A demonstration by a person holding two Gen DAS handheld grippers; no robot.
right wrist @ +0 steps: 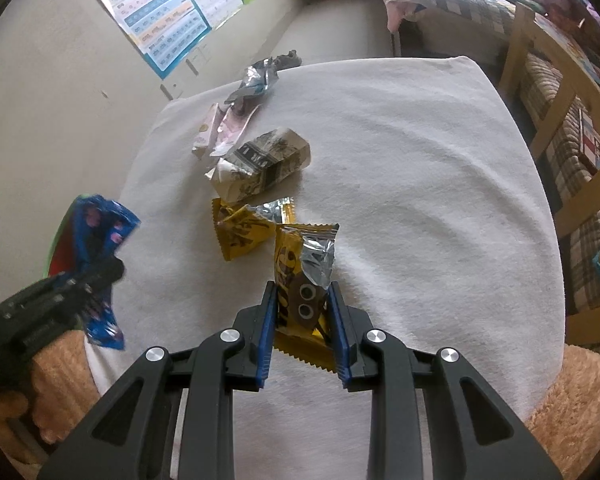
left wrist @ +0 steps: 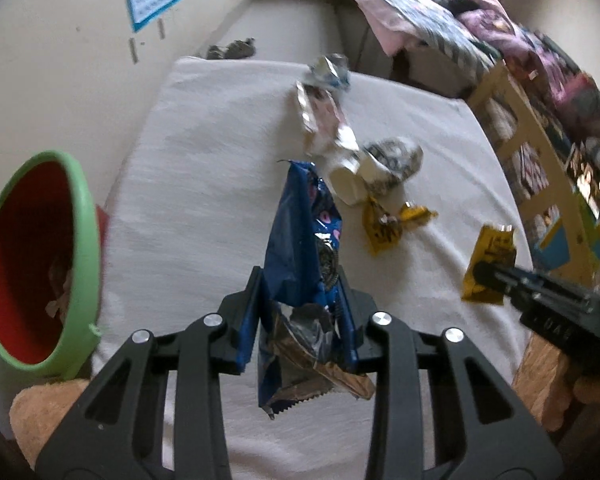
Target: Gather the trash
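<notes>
Blue wrapper (left wrist: 300, 248) pinched in our left gripper (left wrist: 300, 300) and yellow wrapper (right wrist: 302, 280) in our right gripper (right wrist: 302, 316) could slip free, we judge, being slick foil, short of the green-rimmed bin (left wrist: 80, 216).

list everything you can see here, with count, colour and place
blue wrapper: 1, blue with silver inside, held in left gripper above the white cloth
yellow wrapper: 1, yellow with silver flap, held in right gripper
second yellow wrapper: 1, yellow, crumpled on the cloth mid-left
carton: 1, white with black print, lying beyond it
pink wrapper: 1, pink and white, beyond the carton
silver wrapper: 1, silver-blue, far edge of cloth
bin: 1, green rim, red inside, left of the cloth
white cloth: 1, white, covering the surface
posters: several, on the wall
left gripper: black, shut
right gripper: black, shut
</notes>
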